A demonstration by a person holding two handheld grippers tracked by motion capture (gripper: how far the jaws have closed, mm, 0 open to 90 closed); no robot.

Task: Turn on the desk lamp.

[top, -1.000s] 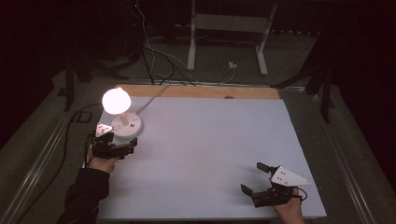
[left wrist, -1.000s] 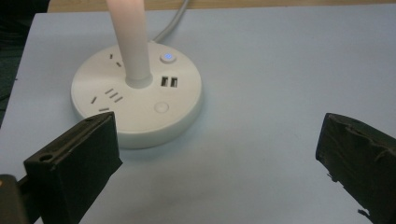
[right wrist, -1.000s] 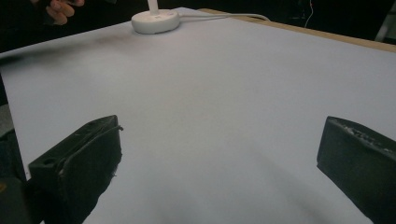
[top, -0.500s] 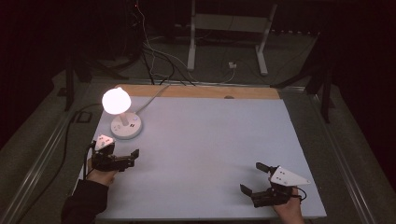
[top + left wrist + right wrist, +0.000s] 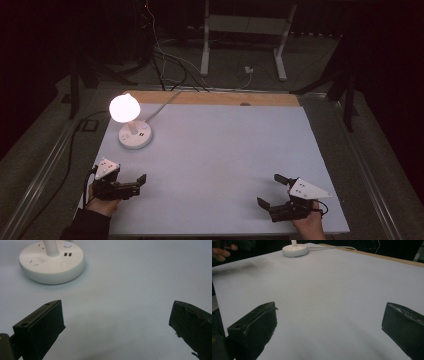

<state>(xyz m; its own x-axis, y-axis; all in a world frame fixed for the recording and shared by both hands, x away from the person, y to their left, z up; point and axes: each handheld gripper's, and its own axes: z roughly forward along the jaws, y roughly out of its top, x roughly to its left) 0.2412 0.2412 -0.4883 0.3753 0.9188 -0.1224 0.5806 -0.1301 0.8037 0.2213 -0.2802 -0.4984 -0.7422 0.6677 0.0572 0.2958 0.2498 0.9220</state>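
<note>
A small white desk lamp [image 5: 124, 107] glows at the back left of the pale table [image 5: 225, 150]. Its round base [image 5: 135, 136] carries sockets and buttons. My left gripper [image 5: 136, 185] rests near the front left edge, a short way in front of the base, open with nothing between its jaws. In the left gripper view the base [image 5: 52, 261] lies ahead and to the left of the open left gripper [image 5: 117, 322]. My right gripper [image 5: 269, 190] sits at the front right, open and holding nothing. The right gripper view looks past the open right gripper [image 5: 329, 325] to the far-off base [image 5: 295, 250].
The lamp's white cable [image 5: 160, 105] runs off the table's wooden back edge [image 5: 215, 98]. Dark floor with cables and a white stand [image 5: 245, 40] lies beyond. The hand holding the left gripper [image 5: 219, 251] appears at the top left of the right gripper view.
My left gripper has drawn back from the lamp base toward the table's near edge. The lamp stays lit. The right gripper has not moved.
</note>
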